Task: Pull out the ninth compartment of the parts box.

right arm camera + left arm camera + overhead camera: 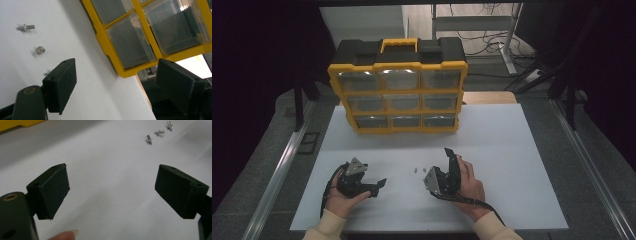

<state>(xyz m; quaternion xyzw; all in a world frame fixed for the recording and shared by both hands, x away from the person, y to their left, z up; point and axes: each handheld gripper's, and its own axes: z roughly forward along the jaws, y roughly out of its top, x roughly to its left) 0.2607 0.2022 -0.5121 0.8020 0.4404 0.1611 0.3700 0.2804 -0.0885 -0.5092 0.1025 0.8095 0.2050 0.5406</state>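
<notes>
Nothing is picked yet: three small screws (419, 169) lie in front of the yellow drawer organizer (398, 87), between the left gripper (379, 186) and right gripper (451, 162), both wide open and empty.

Looks like I'm working in some kind of lab or recording studio. The white table (512, 150) sits between black curtains (257, 75), with metal rails (277, 175) along both sides. Behind it there's a bare floor with loose cables (492, 37) and a metal desk frame (512, 45). A yellow parts organizer (398, 85) on the table adds a workshop feel.
</notes>
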